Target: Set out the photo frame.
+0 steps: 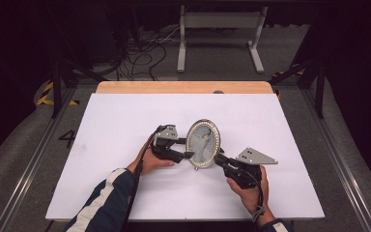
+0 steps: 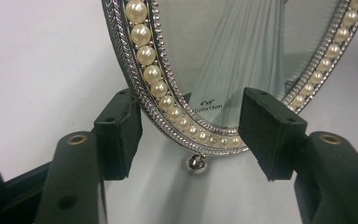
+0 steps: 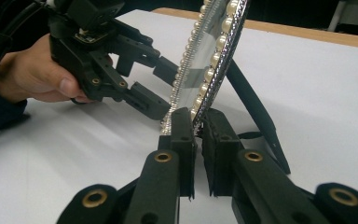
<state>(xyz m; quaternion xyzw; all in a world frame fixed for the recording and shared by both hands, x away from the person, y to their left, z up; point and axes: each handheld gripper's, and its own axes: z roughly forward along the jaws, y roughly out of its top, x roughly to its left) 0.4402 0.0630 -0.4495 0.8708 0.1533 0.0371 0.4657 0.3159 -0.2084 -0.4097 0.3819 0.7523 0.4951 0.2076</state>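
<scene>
An oval frame (image 2: 142,70) of shiny silver metal with a braided edge carries a ring of glossy cream pearls (image 2: 146,55) around smooth glass (image 2: 242,51). Black matt foam-like pads (image 2: 120,135) face the grippers' smooth black plastic. The table (image 1: 125,116) is matt white, edged with pale wood.

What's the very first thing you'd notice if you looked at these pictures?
The shiny oval picture frame with a ring of pearls, standing upright in the middle of the white table. The right gripper pinches its edge from one side, while the left gripper has its jaws open around the frame's bottom with its little silver ball foot.
</scene>
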